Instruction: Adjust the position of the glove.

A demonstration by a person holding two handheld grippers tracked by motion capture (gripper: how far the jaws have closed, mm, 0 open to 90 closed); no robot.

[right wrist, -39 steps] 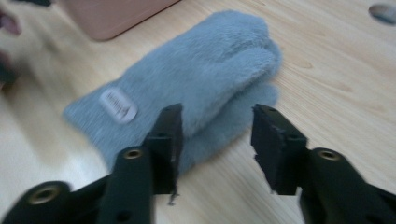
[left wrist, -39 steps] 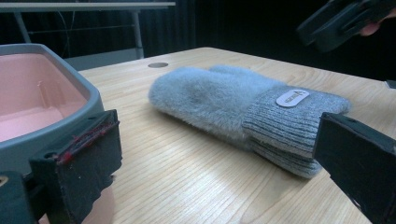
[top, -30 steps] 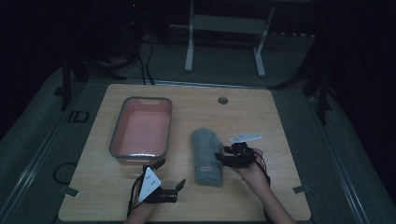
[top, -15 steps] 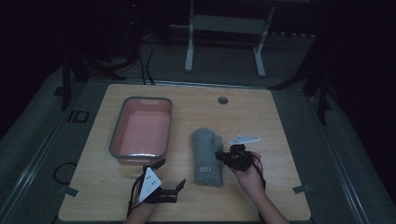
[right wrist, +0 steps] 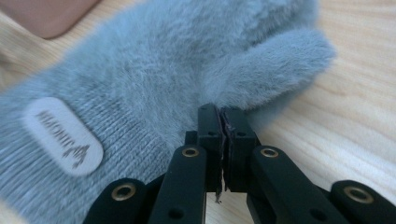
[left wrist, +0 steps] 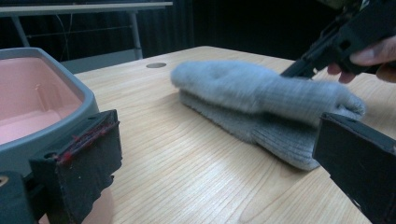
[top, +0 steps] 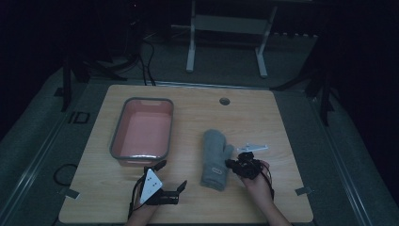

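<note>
Two grippers: the right gripper point(top: 231, 164), lower right of centre, is clenched against the grey mitten's point(top: 215, 158) edge; the left gripper point(top: 168, 176), lower left, gapes beside the pink tub point(top: 118, 143).

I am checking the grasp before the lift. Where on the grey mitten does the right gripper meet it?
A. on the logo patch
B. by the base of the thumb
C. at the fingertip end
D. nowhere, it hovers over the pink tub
B: in the right gripper view the right gripper has its jaws pressed together at the mitten edge where the thumb branches off, beside the logo patch.
</note>
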